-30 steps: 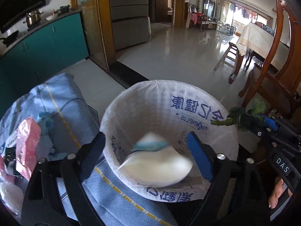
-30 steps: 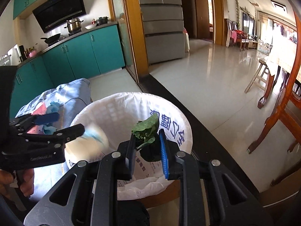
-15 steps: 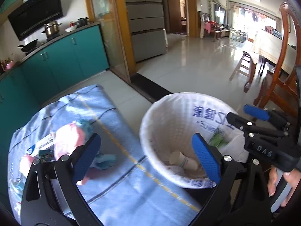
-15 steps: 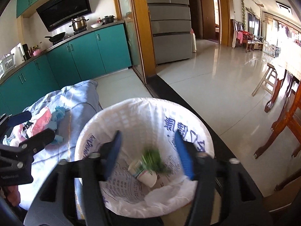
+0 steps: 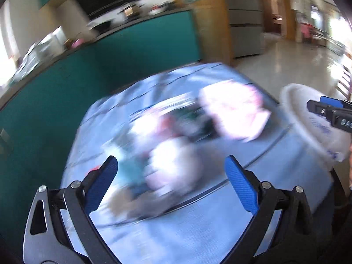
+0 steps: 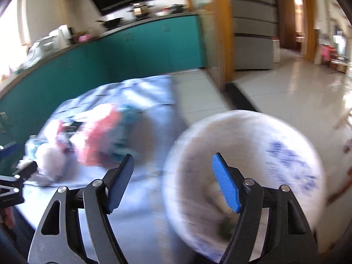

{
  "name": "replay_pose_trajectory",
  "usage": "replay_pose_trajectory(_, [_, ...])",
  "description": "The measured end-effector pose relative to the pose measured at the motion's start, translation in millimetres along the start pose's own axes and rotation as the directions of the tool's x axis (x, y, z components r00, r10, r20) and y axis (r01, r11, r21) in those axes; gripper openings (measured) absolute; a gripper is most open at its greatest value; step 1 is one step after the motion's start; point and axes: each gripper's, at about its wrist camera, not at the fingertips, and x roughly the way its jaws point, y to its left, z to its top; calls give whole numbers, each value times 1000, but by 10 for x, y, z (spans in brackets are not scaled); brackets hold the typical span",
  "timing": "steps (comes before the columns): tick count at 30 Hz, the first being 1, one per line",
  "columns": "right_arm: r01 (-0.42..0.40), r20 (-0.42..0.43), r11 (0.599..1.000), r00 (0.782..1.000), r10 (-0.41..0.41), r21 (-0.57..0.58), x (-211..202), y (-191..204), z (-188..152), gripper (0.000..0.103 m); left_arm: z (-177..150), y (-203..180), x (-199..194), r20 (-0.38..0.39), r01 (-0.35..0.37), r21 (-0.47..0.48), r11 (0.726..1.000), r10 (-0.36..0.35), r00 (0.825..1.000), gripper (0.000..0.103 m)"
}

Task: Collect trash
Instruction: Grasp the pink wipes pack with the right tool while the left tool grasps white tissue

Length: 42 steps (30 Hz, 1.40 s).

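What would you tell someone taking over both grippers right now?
Left gripper: open, empty, over the blue cloth, aimed at the blurred trash pile.
Right gripper: open, empty, at the near rim of the lined bin.
Bin stands right of the cloth; something green lies in it, the rest too blurred to name.
Done: some trash is binned.
Left: the pile, including a pink wrapper and white pieces, remains on the cloth. Likely next: left grabs from the pile.
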Motion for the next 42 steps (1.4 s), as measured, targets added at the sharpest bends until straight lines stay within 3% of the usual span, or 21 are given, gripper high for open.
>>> replay_pose_trajectory(2, [-99, -10, 995, 995, 99, -18, 197, 286, 126, 73, -96, 285, 38, -43, -31, -71, 997, 28, 999, 97])
replay_pose_trajectory(4, [-141, -17, 989, 990, 141, -53, 372, 567, 249, 73, -170, 518, 69, -83, -45, -136, 990, 34, 996, 97])
replay_pose_trajectory(6, [-148, -32, 986, 989, 146, -80, 531, 780, 338, 81, -204, 654, 79, -103, -48, -182, 982, 30, 994, 97])
replay_pose_trajectory(11, [-87, -88, 975, 994, 71, -205, 879, 1273, 351, 81, -339, 951, 84, -126, -59, -249, 967, 28, 992, 97])
replay_pose_trajectory(12, [-95, -95, 973, 993, 76, -210, 891, 1307, 324, 63, -355, 993, 101, -128, -56, -257, 965, 24, 991, 97])
replay_pose_trajectory(13, [-116, -113, 971, 989, 94, -207, 884, 1315, 299, 53, -372, 1023, 103, -131, -53, -264, 963, 18, 991, 97])
replay_pose_trajectory(18, [-203, -136, 962, 974, 180, -183, 631, 1257, 154, 42, -435, 1085, 216, -148, -5, -312, 950, -43, 988, 97])
replay_pose_trajectory(25, [-305, -201, 949, 938, 284, -84, 150, 960, -161, 45, -483, 1019, 358, -161, 44, -330, 943, -102, 982, 97])
replay_pose_trajectory(26, [-284, -206, 955, 943, 261, -89, 139, 942, -203, 49, -488, 1014, 370, -163, 47, -330, 943, -105, 981, 97])
replay_pose_trajectory(28, [-171, -203, 975, 969, 141, -141, 152, 923, -285, 66, -475, 994, 394, -162, 52, -329, 943, -110, 981, 97])
replay_pose_trajectory(29, [-134, -194, 979, 975, 103, -155, 132, 904, -310, 80, -463, 982, 405, -160, 53, -325, 944, -110, 981, 97])
replay_pose_trajectory(30, [-103, -188, 981, 980, 71, -165, 122, 898, -322, 84, -455, 975, 408, -159, 54, -320, 946, -110, 981, 97])
replay_pose_trajectory(35, [6, -141, 963, 989, -46, -269, 147, 1021, -324, 93, -443, 959, 454, -174, 61, -313, 948, -120, 977, 97])
replay_pose_trajectory(39, [71, -108, 929, 987, -118, -364, 268, 1241, -337, 93, -508, 926, 613, -225, 54, -317, 947, -130, 966, 96])
replay_pose_trajectory(41, [78, -99, 914, 987, -128, -399, 313, 1323, -361, 93, -539, 915, 636, -235, 51, -311, 949, -129, 963, 84])
replay_pose_trajectory(42, [78, -99, 908, 987, -130, -412, 329, 1354, -375, 93, -548, 912, 642, -241, 54, -305, 951, -132, 961, 69])
